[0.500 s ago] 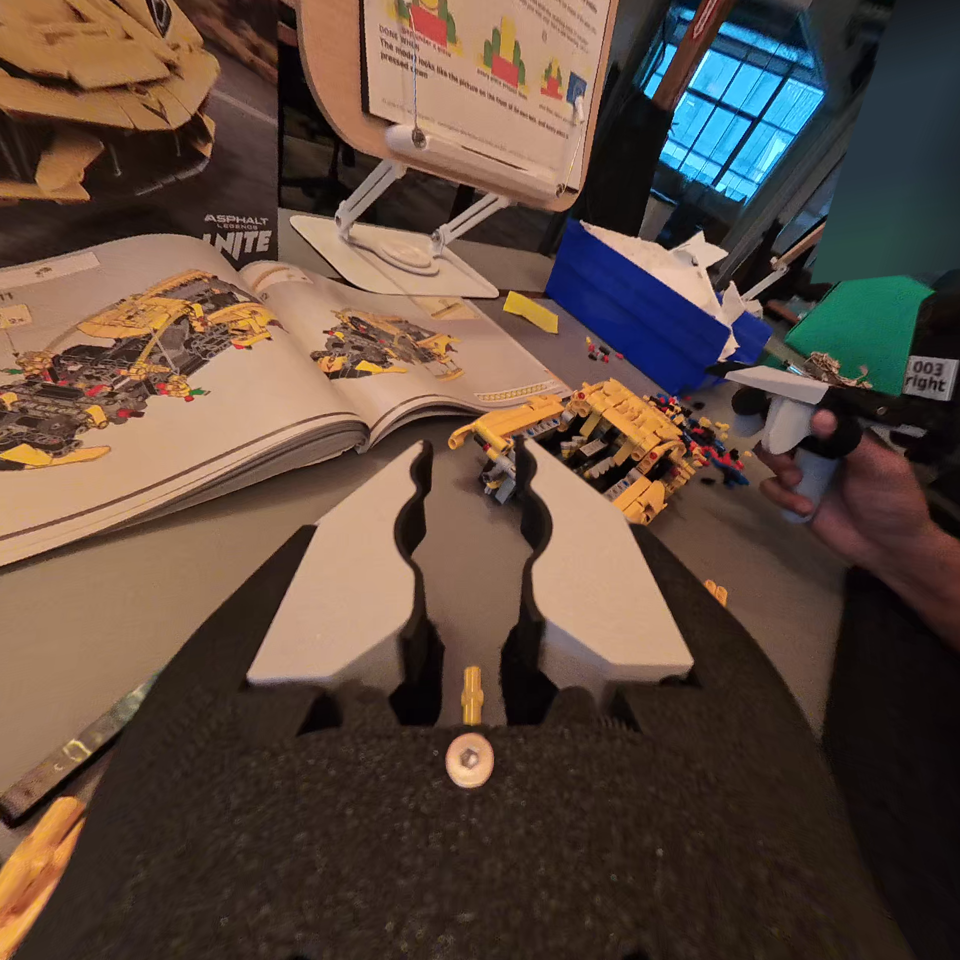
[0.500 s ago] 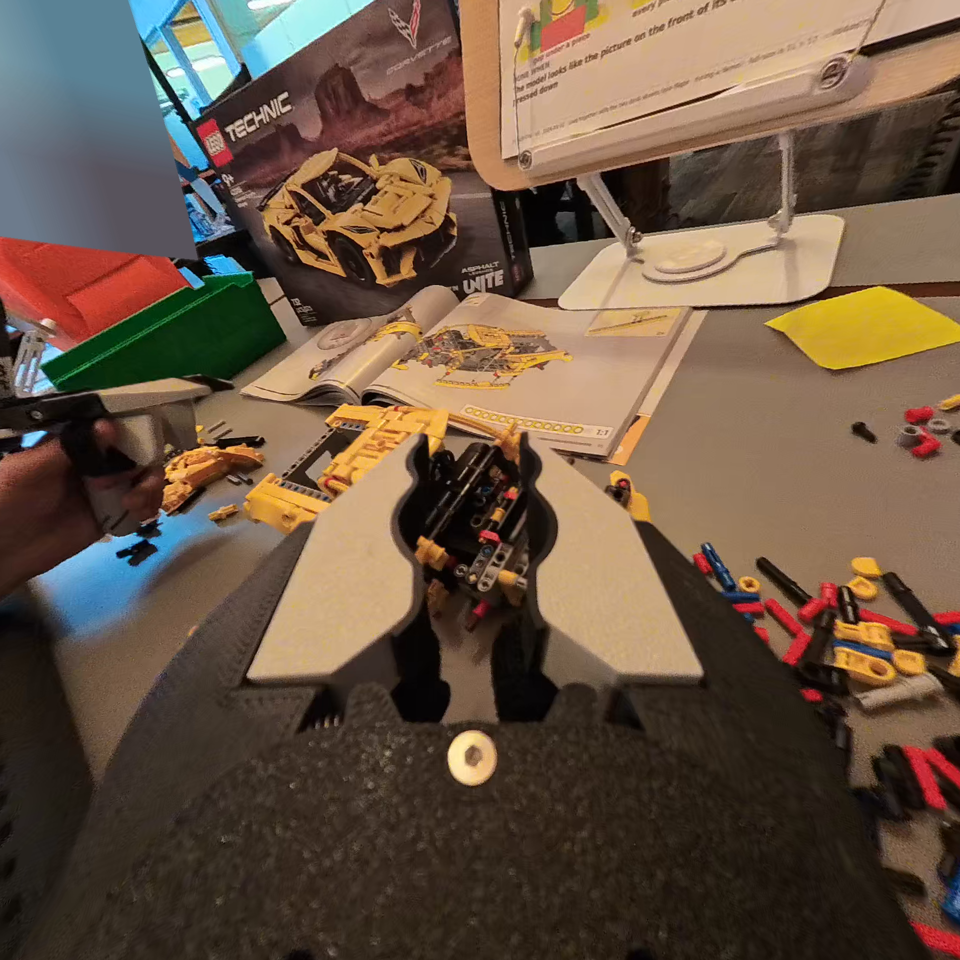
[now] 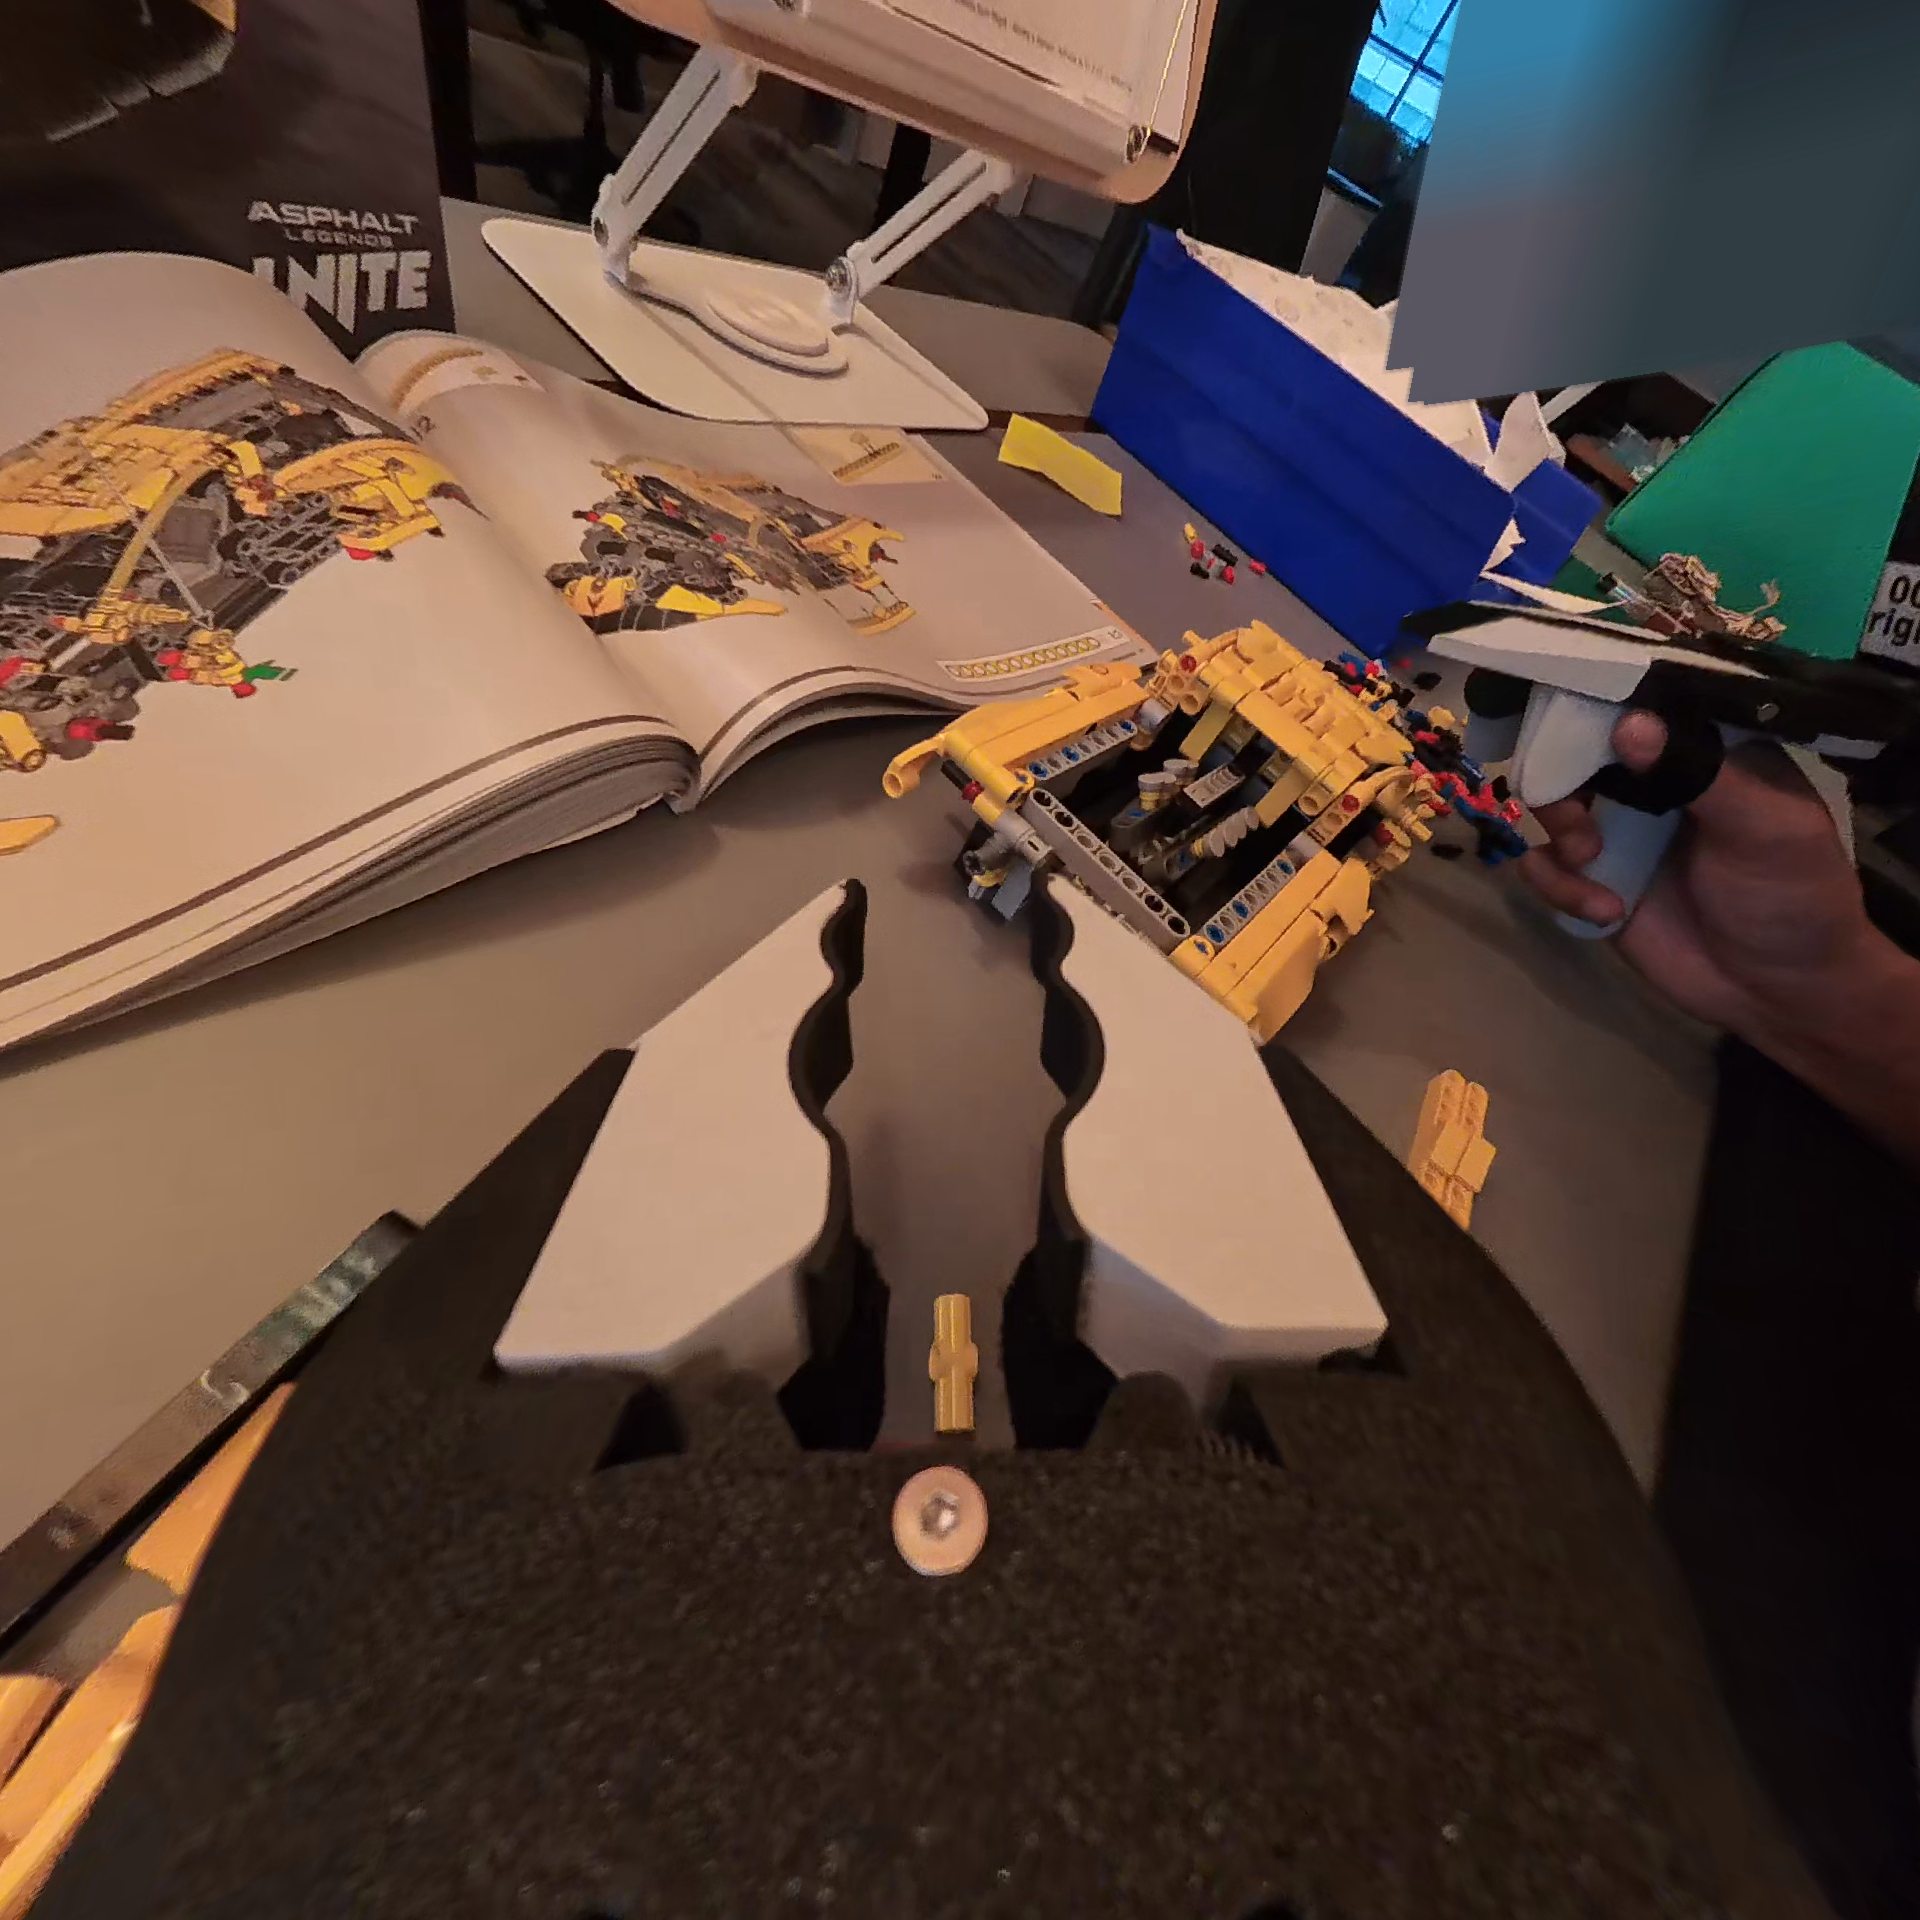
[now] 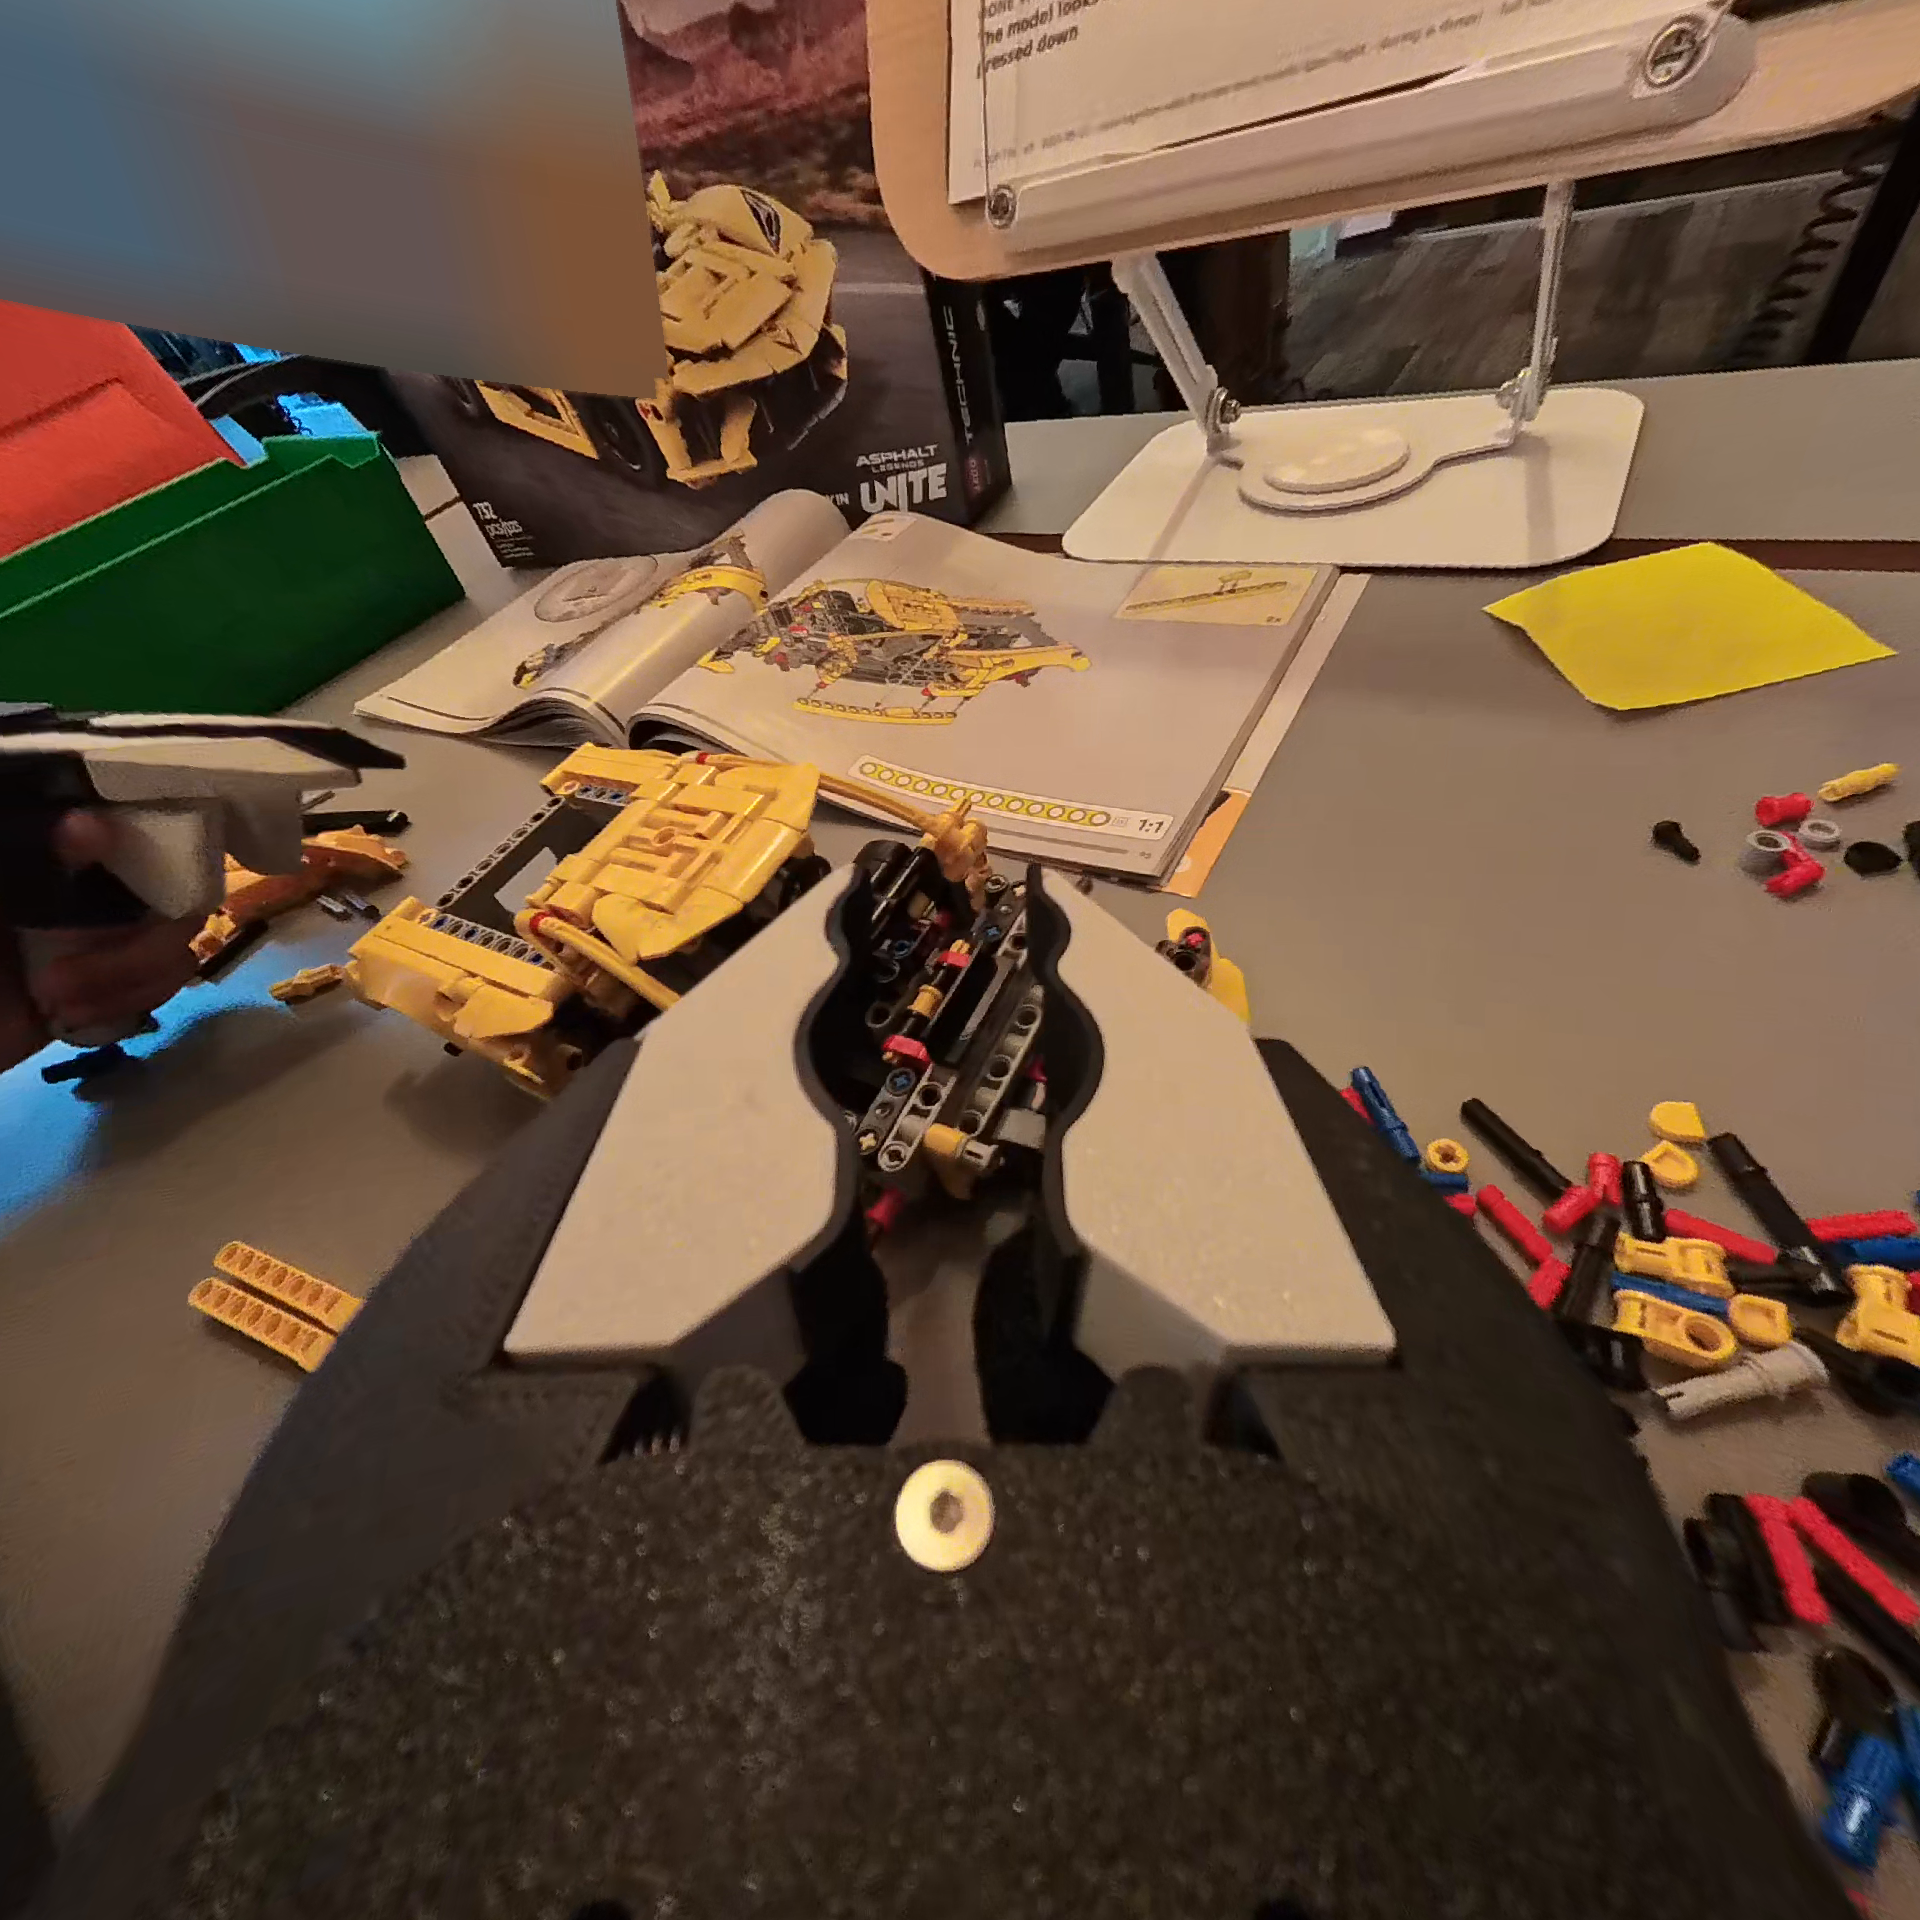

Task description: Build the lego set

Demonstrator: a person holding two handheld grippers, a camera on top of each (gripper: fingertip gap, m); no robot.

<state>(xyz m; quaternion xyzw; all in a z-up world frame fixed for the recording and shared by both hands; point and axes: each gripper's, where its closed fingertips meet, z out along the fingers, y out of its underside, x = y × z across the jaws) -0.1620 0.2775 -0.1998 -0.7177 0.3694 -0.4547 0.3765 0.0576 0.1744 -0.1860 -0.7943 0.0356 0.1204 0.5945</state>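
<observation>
Grey table (image 3: 312, 1122): left gripper (image 3: 940, 914) open, empty; right gripper (image 4: 940, 883) clamps yellow car model (image 4: 644, 894)

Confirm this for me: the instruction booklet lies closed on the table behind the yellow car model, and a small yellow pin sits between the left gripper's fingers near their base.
One thing is wrong: the instruction booklet lies open, pages spread, as the left wrist view shows. The rest holds: it is on the table behind the yellow car model, and a small yellow pin sits between the left gripper's fingers near their base.

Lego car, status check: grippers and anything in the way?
Left gripper open, empty, short of the yellow car. Right gripper around its dark chassis end; grip unclear. Small yellow pin on table between left gripper's fingers.
</observation>
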